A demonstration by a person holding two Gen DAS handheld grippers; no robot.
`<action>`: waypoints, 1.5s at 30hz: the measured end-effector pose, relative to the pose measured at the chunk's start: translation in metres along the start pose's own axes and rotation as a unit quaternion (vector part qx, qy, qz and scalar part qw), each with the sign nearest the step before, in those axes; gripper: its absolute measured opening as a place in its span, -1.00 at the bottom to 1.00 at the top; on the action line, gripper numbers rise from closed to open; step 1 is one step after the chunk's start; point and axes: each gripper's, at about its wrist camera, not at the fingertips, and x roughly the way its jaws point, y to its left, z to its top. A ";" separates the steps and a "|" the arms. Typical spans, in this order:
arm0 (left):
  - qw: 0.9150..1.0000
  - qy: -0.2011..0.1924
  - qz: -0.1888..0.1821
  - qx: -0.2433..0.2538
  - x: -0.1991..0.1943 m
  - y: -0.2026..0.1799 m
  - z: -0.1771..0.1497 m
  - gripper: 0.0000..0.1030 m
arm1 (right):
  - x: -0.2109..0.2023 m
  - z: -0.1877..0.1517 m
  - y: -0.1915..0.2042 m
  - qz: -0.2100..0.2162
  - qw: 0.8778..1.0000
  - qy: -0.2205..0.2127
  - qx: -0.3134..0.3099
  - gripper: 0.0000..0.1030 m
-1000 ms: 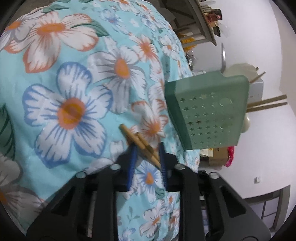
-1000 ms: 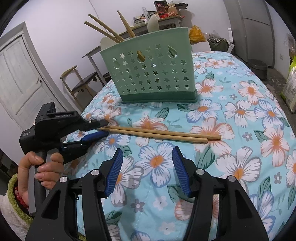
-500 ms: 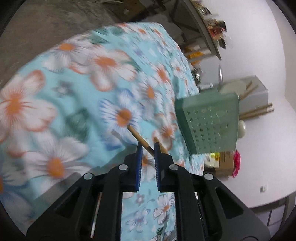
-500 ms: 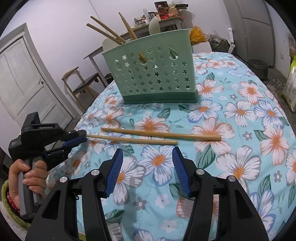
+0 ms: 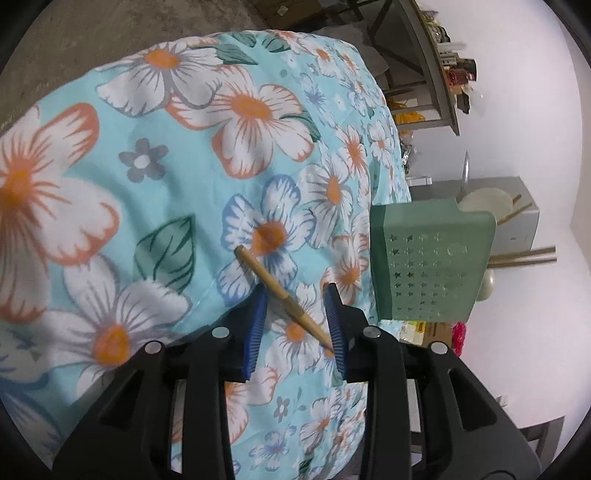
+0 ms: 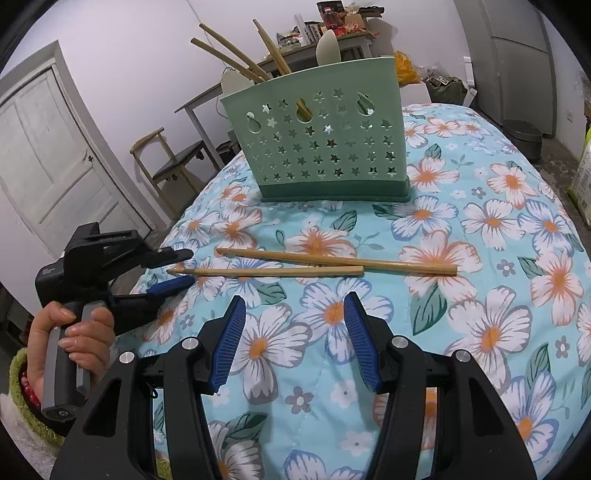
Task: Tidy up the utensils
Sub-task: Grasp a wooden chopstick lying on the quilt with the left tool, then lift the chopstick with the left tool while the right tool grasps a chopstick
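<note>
Two wooden chopsticks lie side by side on the floral cloth. The near chopstick [image 6: 266,272] has its pointed tip between the open fingers of my left gripper [image 6: 181,267]. The far chopstick [image 6: 340,260] lies just behind it. In the left wrist view the near chopstick [image 5: 280,291] runs loose between the open jaws of my left gripper [image 5: 297,295]. A green star-punched utensil holder [image 6: 317,147] stands beyond, holding several chopsticks and spoons; it also shows in the left wrist view [image 5: 432,262]. My right gripper [image 6: 295,314] is open and empty above the cloth.
The floral cloth [image 6: 480,221] covers a rounded table that drops off at left and right. A wooden chair [image 6: 173,166], a white door [image 6: 48,166] and a cluttered side table [image 6: 332,33] stand behind. A dark bin [image 6: 524,138] is at the right.
My left gripper closed on one chopstick and pulled it leftwards, away from its partner, then opened; the chopstick now rests loose between its jaws. My right gripper has not moved.
</note>
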 end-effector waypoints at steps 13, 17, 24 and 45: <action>1.000 -0.017 0.005 0.000 0.010 0.001 0.003 -0.77 | 0.003 -0.002 0.002 -0.002 1.000 0.007 -0.004 0.05; 0.999 -0.027 0.004 0.021 0.007 -0.002 0.000 -0.77 | 0.002 -0.002 0.003 -0.006 1.000 0.006 -0.005 0.05; 0.992 -0.064 -0.011 0.110 -0.013 -0.031 -0.007 -0.80 | -0.002 -0.003 0.004 -0.015 1.000 -0.001 -0.010 0.05; 0.869 -0.251 0.057 0.422 -0.120 -0.155 -0.041 -0.92 | 0.032 0.019 0.078 -0.100 0.963 -0.003 -0.249 -0.22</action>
